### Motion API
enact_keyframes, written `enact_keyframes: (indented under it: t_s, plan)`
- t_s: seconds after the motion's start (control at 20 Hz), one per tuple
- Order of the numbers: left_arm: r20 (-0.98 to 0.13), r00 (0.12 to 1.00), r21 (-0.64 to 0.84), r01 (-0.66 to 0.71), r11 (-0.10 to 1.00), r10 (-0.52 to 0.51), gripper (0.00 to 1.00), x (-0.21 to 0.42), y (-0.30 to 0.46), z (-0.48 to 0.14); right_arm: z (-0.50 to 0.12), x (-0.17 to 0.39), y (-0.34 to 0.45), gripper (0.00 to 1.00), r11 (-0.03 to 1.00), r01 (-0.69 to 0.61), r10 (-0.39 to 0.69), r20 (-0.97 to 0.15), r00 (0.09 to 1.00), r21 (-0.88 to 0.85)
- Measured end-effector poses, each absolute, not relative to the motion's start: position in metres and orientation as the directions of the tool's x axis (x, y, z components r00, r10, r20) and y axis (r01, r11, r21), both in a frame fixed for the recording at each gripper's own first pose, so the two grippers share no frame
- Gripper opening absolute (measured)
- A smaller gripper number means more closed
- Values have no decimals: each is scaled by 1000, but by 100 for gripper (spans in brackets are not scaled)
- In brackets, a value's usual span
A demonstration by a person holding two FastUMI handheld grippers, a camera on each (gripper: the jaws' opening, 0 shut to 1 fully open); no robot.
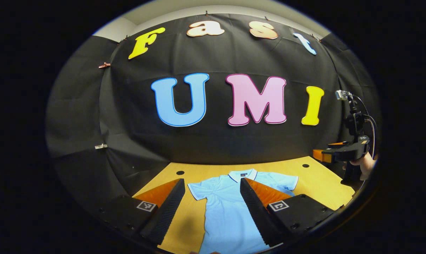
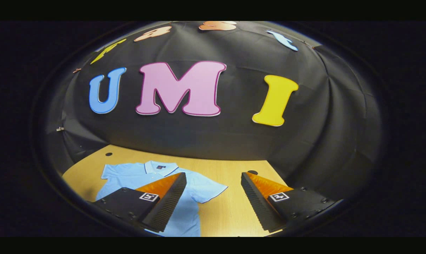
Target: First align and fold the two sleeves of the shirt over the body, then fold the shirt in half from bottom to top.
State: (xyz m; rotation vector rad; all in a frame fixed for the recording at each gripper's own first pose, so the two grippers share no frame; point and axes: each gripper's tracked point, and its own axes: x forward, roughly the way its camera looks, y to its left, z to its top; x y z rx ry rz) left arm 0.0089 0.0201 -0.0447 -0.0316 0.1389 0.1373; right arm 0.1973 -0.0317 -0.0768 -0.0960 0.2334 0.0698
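Here, a light blue shirt (image 1: pixel 227 208) lies flat on my wooden table (image 1: pixel 315 180). The cloth looks soft and smooth. It has a small collar (image 1: pixel 243 174) with a thin white edge, and two short sleeves spread out to the sides. The sleeves are not folded yet. The collar points toward the black cloth wall (image 1: pixel 213 141) at the back. The table top is pale wood, flat and shiny, with a few little round dark holes (image 1: pixel 180 173) in it.

My left gripper (image 1: pixel 212 185) hangs over the shirt. Its two fingers are wide apart and hold nothing. The shirt's middle shows in the gap between them. The inner sides of the fingers (image 1: pixel 170 208) look bumpy, like tiny ridges (a bit like a comb). Each finger is shaped like a wedge.

My right gripper (image 2: pixel 213 178) is spread wide too, with nothing in it. In the right gripper view, one finger (image 2: pixel 167 201) is above the shirt's body, near a sleeve (image 2: pixel 207 188). The other finger is above bare wood.

In the left gripper view I can see my right gripper far off at the right side, held up above the table edge. My hand (image 1: pixel 364 165) wraps around its handle, and a black cable (image 1: pixel 371 123) loops from its top.
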Motion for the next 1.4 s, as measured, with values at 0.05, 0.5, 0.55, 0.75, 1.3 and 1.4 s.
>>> enact_keyframes:
  t_s: [0.05, 0.5, 0.55, 0.75, 1.3, 1.4]
  plan:
    - [-150, 977, -23, -156, 987, 151, 100, 14, 24, -48, -88, 211, -33, 98, 993, -82, 58, -261, 964, -80]
    - [-266, 935, 12, -242, 970, 237, 100, 29, 46, -86, -212, 313, -50, 96, 998, -57, 53, -562, 825, 10]
    - [-278, 930, 15, -248, 969, 242, 100, 29, 48, -89, -223, 323, -54, 98, 999, -54, 43, -578, 815, -1]
    - [-318, 919, -1, -246, 969, 232, 100, 36, 46, -99, -262, 356, -62, 98, 998, -57, 23, -631, 775, -34]
    - [-334, 920, -41, -232, 972, 205, 100, 53, 38, -98, -324, 368, -69, 97, 999, -25, 34, -730, 682, 23]
    - [-334, 920, -34, -232, 972, 208, 100, 52, 38, -99, -323, 371, -67, 87, 999, -25, 35, -728, 685, 24]
